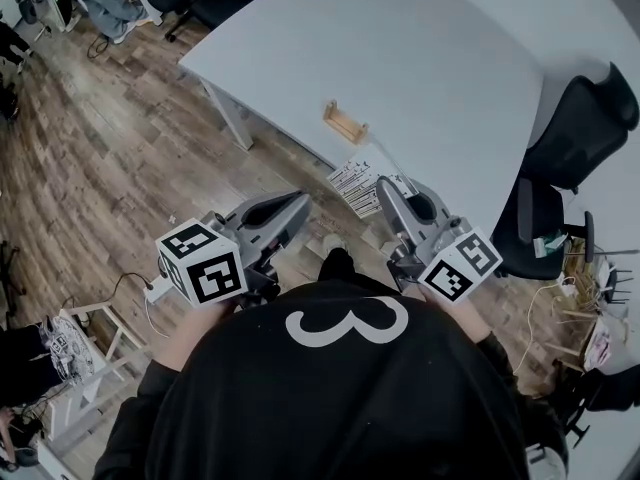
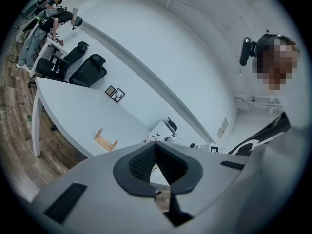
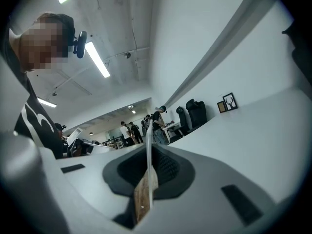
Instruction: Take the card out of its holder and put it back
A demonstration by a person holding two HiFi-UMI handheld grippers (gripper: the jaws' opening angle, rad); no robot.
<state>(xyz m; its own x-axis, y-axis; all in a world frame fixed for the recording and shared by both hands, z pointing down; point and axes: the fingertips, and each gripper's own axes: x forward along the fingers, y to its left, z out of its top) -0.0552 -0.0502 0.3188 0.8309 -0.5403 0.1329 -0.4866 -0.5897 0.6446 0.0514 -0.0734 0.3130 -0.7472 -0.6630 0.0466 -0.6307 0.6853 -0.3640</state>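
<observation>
The right claw (image 1: 386, 192) is closed on the card (image 1: 355, 186), which its own view shows edge-on and pinched between the two pads. In the head view the card, printed with dark marks on white, hangs in the air just off the near edge of the white worktop (image 1: 440, 58), above the wood floor (image 1: 100, 168). The wooden holder (image 1: 345, 123) stands on the worktop close to that same near edge, apart from the card and a little further in. The left claw (image 1: 300, 204) hovers off the worktop beside the right one; its own view shows the jaw tips meeting with nothing between them. A black office chair (image 1: 575, 133) sits at the worktop's right side.
</observation>
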